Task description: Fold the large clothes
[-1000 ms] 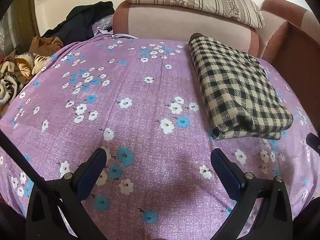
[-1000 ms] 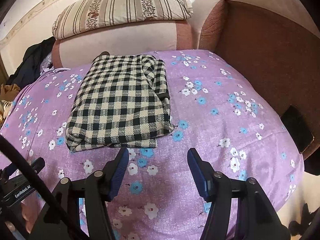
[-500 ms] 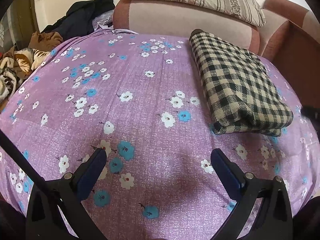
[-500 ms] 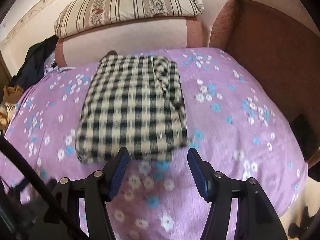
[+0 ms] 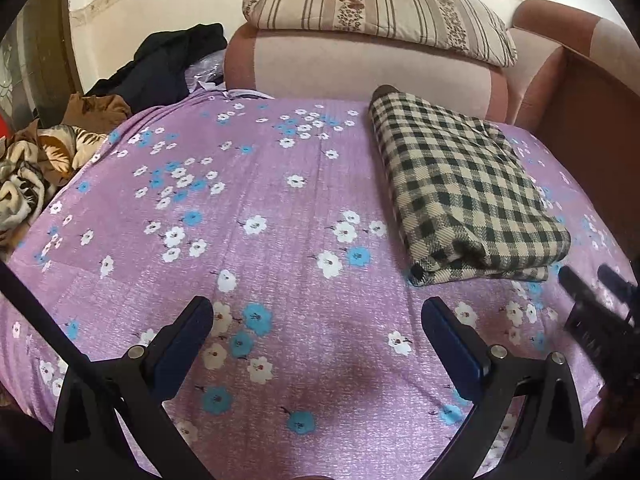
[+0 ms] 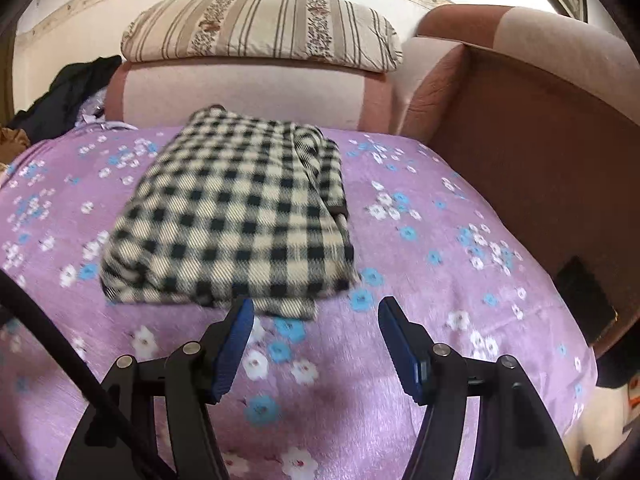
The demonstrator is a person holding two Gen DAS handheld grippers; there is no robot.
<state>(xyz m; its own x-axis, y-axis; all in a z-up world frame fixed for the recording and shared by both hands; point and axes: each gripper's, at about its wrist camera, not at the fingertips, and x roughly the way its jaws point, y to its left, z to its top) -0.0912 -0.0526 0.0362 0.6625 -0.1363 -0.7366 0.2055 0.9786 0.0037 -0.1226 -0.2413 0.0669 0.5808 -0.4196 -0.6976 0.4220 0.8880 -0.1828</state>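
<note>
Garment (image 6: 236, 220), folded, long axis running toward the sofa back; both grippers wide, empty.

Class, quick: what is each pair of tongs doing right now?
Left tongs: open, holding nothing.
Right tongs: open, holding nothing, at the checked garment's near edge.

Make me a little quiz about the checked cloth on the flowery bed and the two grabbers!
1. True or false: the checked cloth lies folded on the purple sheet.
2. What rests on the sofa back? A) striped pillow B) a lamp C) a shoe
3. Does the right gripper hold anything?

Key: 1 true. 2 A. 3 No; its jaws stand open and empty, like the left gripper.
</note>
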